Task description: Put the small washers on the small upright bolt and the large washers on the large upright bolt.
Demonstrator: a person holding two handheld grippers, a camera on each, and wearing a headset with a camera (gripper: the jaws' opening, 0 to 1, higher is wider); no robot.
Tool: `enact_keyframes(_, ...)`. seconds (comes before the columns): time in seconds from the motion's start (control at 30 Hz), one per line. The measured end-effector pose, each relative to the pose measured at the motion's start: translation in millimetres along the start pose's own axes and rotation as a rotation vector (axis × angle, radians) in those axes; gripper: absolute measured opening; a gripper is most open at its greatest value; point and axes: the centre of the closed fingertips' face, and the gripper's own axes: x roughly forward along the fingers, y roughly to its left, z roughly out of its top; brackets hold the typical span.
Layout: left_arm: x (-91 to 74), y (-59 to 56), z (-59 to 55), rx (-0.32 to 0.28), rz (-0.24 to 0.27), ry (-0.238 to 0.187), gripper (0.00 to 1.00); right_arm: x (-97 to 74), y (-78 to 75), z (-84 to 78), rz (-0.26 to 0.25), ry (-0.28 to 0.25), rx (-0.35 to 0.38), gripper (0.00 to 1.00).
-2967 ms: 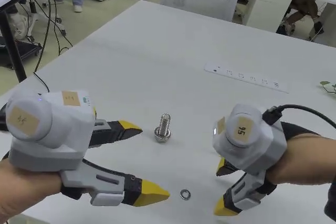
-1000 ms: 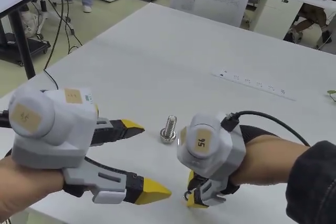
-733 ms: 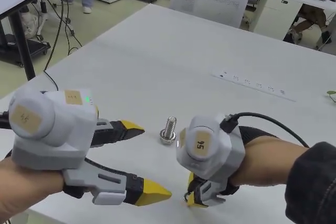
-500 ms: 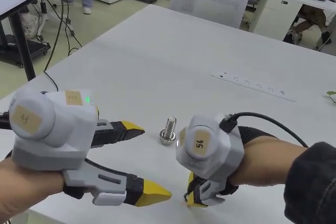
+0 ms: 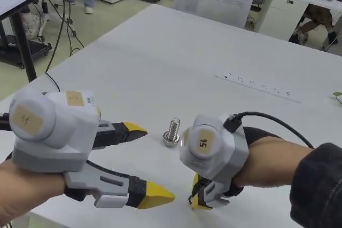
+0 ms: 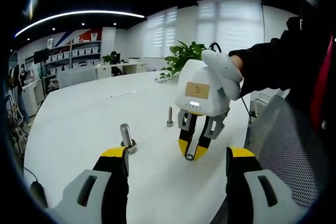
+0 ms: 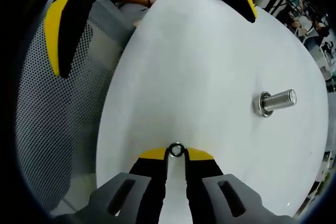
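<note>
Your right gripper (image 5: 196,202) points down close over the worktop (image 5: 176,62), its fingers pinching a washer (image 7: 176,150) between the yellow tips. Your left gripper (image 5: 152,164) sits just beside it, fingers spread wide. The large bolt (image 5: 172,131) stands upright near both grippers. The small bolt (image 6: 169,116) stands upright farther off.

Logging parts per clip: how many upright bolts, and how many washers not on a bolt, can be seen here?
Upright bolts: 2, the large bolt and the small bolt
Loose washers: 1, the washer in the right gripper tongs
Total: 3
</note>
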Motion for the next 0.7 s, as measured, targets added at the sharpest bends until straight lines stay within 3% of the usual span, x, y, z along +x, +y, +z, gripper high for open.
enact_keyframes(0.23, 1.6, 0.3, -1.2, 0.000, -0.004, 0.003, 0.75, -5.0, 0.3, -5.2, 0.003, 0.003, 0.009, 0.13)
enact_keyframes(0.7, 5.9, -1.3, -2.6, 0.002, -0.019, 0.007, 0.75, -36.3, -11.7, -22.5, -0.032, -0.032, 0.092, 0.13)
